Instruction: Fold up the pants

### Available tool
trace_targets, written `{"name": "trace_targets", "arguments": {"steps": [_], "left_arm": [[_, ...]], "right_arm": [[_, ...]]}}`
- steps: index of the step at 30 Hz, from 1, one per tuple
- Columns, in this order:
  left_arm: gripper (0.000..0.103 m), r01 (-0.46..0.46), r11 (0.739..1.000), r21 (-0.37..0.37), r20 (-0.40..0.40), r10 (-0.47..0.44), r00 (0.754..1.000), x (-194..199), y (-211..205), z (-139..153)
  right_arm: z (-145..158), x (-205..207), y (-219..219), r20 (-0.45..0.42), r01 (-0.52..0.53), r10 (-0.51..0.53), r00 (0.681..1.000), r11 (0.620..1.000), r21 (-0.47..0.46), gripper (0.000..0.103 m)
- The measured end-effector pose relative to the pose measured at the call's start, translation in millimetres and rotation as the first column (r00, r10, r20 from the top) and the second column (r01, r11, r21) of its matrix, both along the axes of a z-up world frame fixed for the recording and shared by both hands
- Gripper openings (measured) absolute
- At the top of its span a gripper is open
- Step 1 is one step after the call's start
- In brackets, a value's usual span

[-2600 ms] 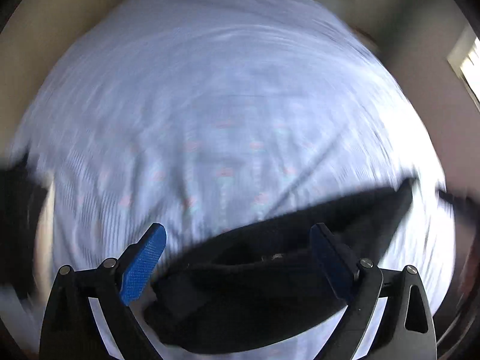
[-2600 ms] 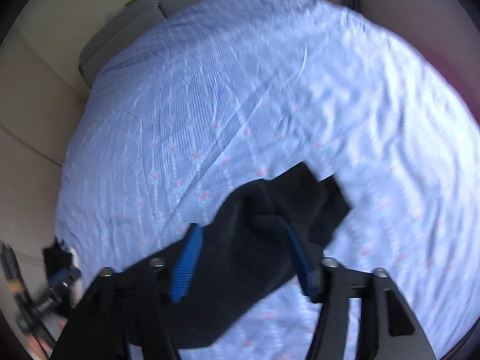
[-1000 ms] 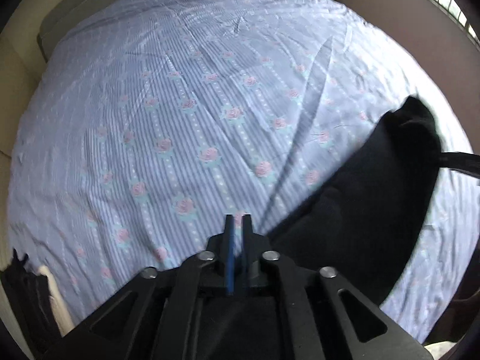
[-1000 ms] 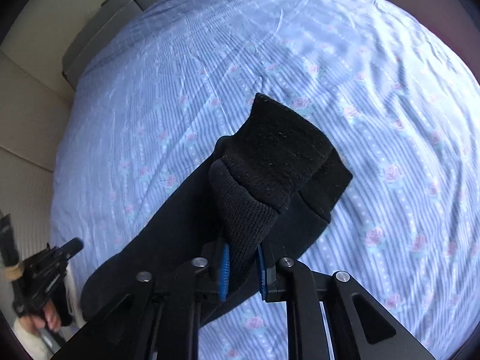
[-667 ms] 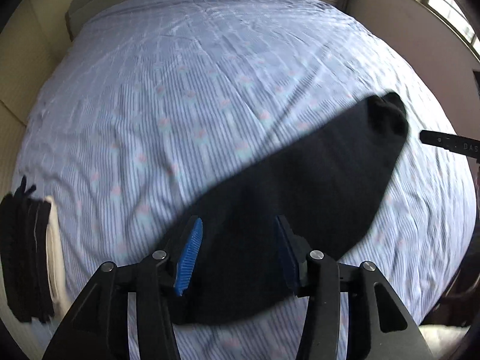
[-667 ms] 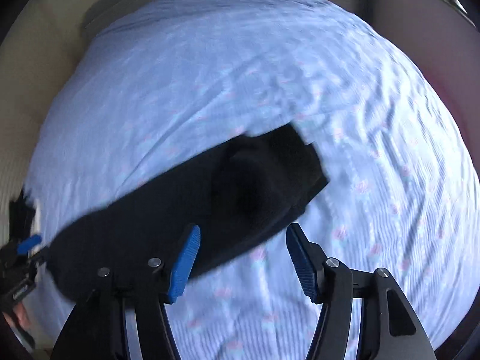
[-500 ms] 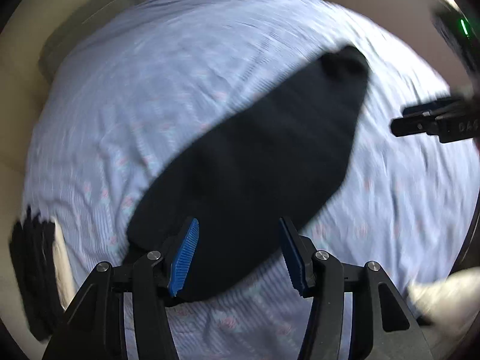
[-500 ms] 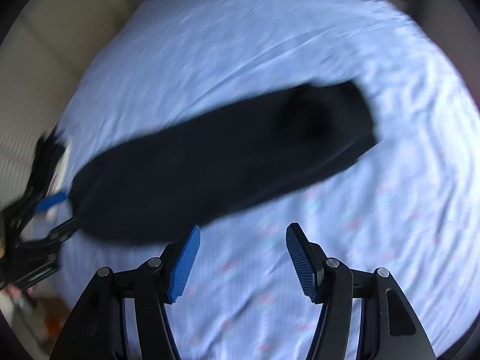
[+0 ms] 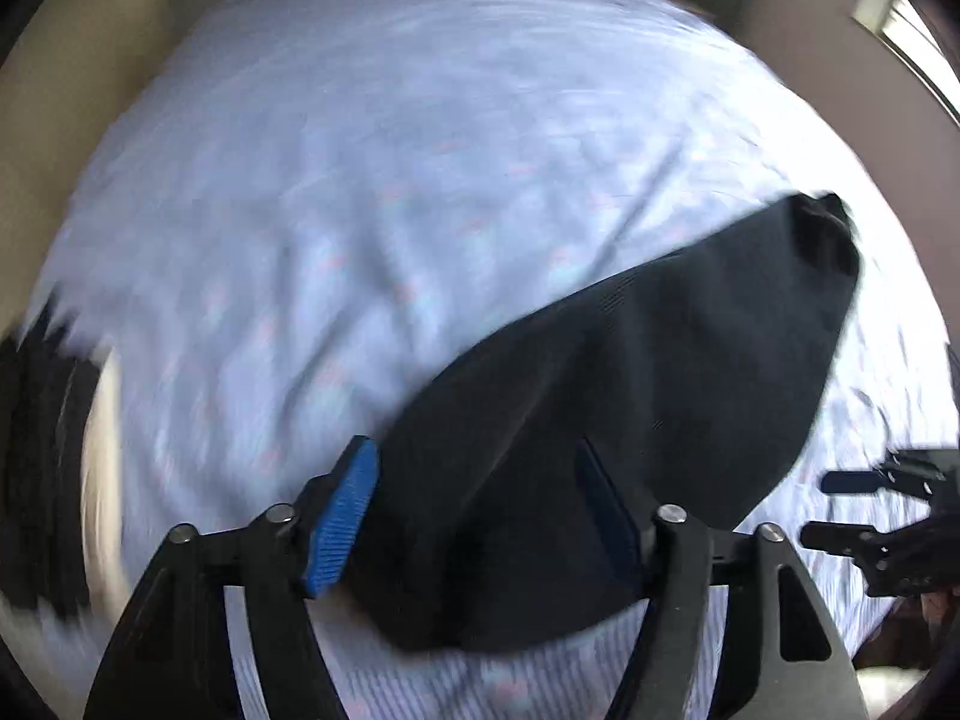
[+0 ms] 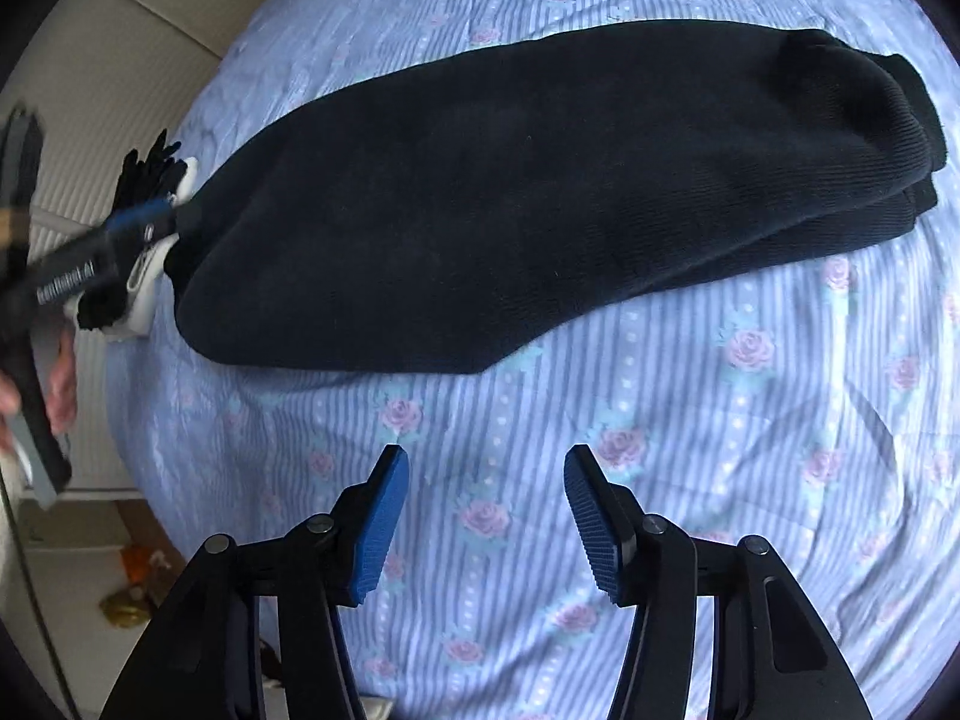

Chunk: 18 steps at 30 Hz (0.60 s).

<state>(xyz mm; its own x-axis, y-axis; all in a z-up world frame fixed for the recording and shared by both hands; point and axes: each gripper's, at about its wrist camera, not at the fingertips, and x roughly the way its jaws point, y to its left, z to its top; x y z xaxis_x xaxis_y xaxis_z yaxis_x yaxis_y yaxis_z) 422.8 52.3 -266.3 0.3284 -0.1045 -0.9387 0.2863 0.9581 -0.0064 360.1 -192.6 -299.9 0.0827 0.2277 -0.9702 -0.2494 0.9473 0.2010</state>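
I let the pants (image 10: pixel 540 192) lie folded lengthwise across mid-frame; my right gripper (image 10: pixel 486 516) hangs released, my left gripper (image 9: pixel 480 516) just opening, ready to regrasp.

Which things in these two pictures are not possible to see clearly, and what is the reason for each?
- Left wrist view: the bedsheet pattern is smeared by motion blur.
- Left wrist view: the near end of the black pants is hidden behind the left gripper.
- Left wrist view: the dark stack at the left edge is blurred and cut off; what it is I cannot tell.
- Right wrist view: the waist end of the pants is hidden behind the left gripper's body.
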Motion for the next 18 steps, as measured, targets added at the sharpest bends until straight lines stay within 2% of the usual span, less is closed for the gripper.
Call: {"name": "trace_targets", "arguments": {"steps": [2, 4, 7, 8, 9, 10, 13, 18], "left_arm": [[0.069, 0.114, 0.993, 0.016, -0.041, -0.113, 0.993, 26.3, -21.1, -6.6], [0.069, 0.184, 0.982, 0.037, -0.074, -0.181, 0.981, 44.9, -35.0, -16.6], [0.066, 0.286, 0.947, 0.147, -0.142, -0.266, 0.953, 64.1, -57.2, -40.8], [0.043, 0.32, 0.932, 0.168, -0.178, -0.291, 0.94, 65.5, -62.3, -49.0], [0.012, 0.333, 0.93, 0.155, -0.202, -0.3, 0.932, 67.1, -64.9, -52.1], [0.013, 0.321, 0.935, 0.148, -0.205, -0.289, 0.935, 68.5, -65.5, -50.1], [0.013, 0.245, 0.962, 0.125, -0.128, -0.229, 0.965, 78.8, -57.5, -31.7], [0.013, 0.146, 0.981, 0.125, -0.137, -0.128, 0.982, 108.5, -38.9, -38.9]], "right_arm": [[1.9, 6.5, 6.4, 0.01, -0.003, 0.003, 1.0, 1.0, 0.002, 0.056], [4.0, 7.1, 8.3, 0.015, -0.006, 0.005, 1.0, 1.0, 0.013, 0.056], [4.7, 10.3, 13.2, 0.01, -0.003, 0.003, 1.0, 1.0, 0.026, 0.056], [5.5, 11.8, 12.2, 0.007, -0.005, 0.004, 1.0, 1.0, 0.024, 0.056], [4.3, 12.0, 11.8, 0.006, -0.01, 0.01, 1.0, 1.0, 0.021, 0.056], [4.4, 12.7, 11.1, 0.006, -0.017, 0.016, 1.0, 1.0, 0.016, 0.056], [6.7, 16.9, 11.8, 0.011, -0.024, 0.024, 1.0, 0.999, 0.028, 0.056], [16.3, 43.9, 17.3, 0.039, -0.021, 0.017, 0.999, 0.996, 0.09, 0.056]]}}
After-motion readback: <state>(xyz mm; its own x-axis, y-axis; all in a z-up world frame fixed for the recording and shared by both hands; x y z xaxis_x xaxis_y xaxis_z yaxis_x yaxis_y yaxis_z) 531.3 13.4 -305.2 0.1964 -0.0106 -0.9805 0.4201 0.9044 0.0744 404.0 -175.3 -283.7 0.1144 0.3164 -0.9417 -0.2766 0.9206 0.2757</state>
